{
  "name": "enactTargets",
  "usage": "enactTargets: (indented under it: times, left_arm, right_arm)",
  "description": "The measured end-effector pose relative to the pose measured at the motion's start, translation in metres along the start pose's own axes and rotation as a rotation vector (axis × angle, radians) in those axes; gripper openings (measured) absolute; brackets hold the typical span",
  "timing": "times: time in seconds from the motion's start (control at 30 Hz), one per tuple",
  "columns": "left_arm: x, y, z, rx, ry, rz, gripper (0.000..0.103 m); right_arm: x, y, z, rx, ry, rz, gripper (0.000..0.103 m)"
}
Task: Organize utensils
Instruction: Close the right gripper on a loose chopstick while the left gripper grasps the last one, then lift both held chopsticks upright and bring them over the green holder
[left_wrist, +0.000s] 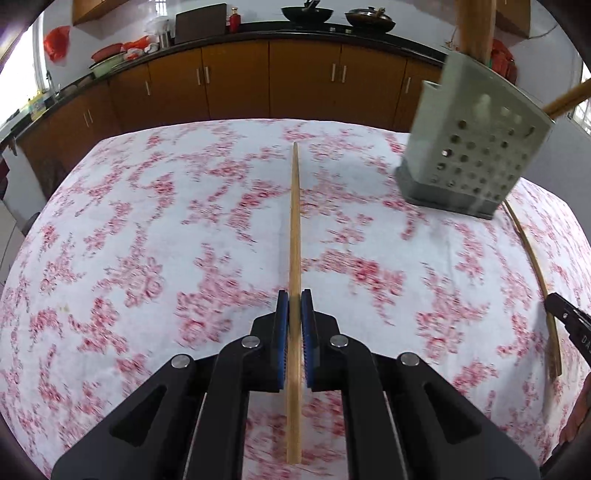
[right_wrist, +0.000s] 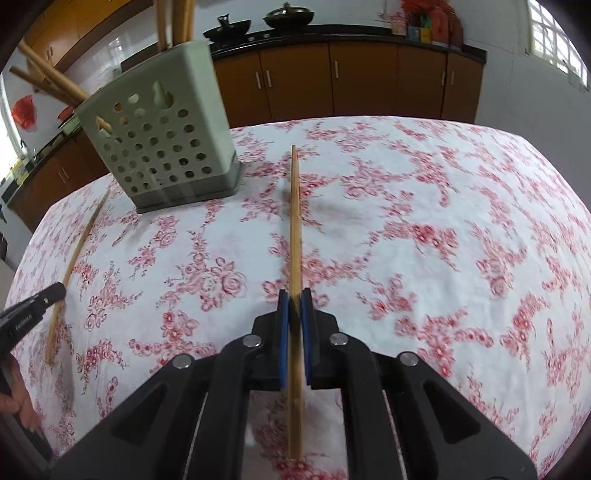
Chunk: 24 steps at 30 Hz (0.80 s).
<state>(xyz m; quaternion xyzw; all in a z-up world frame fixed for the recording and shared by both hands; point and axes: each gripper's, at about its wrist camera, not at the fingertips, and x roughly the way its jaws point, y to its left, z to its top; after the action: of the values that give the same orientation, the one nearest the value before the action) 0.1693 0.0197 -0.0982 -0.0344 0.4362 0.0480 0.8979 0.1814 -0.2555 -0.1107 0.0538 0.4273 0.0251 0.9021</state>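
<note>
My left gripper (left_wrist: 294, 299) is shut on a wooden chopstick (left_wrist: 295, 221) that runs straight ahead between its blue pads (left_wrist: 283, 325), over the flowered tablecloth (left_wrist: 147, 258). My right gripper (right_wrist: 294, 297) is shut on a second chopstick (right_wrist: 294, 221) in the same way. Each view shows the other gripper at its edge with its chopstick: the right gripper (left_wrist: 554, 301) on its chopstick (left_wrist: 532, 266), the left gripper (right_wrist: 55, 291) on its chopstick (right_wrist: 79, 251). A pale green perforated utensil holder (left_wrist: 472, 147) (right_wrist: 162, 140) stands between and beyond them, with wooden handles (right_wrist: 48, 79) sticking out of it.
The table's far edge drops toward brown kitchen cabinets (left_wrist: 236, 77) under a dark counter with woks (left_wrist: 306, 14). A person's hand (right_wrist: 18, 402) shows at the near left edge of the right wrist view. The cloth (right_wrist: 443, 240) spreads out to the right of the holder.
</note>
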Motion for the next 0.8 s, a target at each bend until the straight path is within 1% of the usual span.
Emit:
enactTargets:
  times: [0.23,0.37,0.8]
  left_arm:
    - [0.007,0.004,0.008,0.005,-0.020,0.016,0.008]
    - [0.012,0.006,0.012,0.002,-0.024,0.011,0.008]
    - [0.013,0.009,0.011,-0.017,-0.026,-0.009,0.009]
  right_arm:
    - [0.011,0.004,0.012,-0.045,-0.011,-0.027,0.008]
    - [0.012,0.001,0.013,-0.031,-0.010,-0.017,0.008]
    - [0.014,-0.001,0.015,-0.017,-0.009,-0.006,0.008]
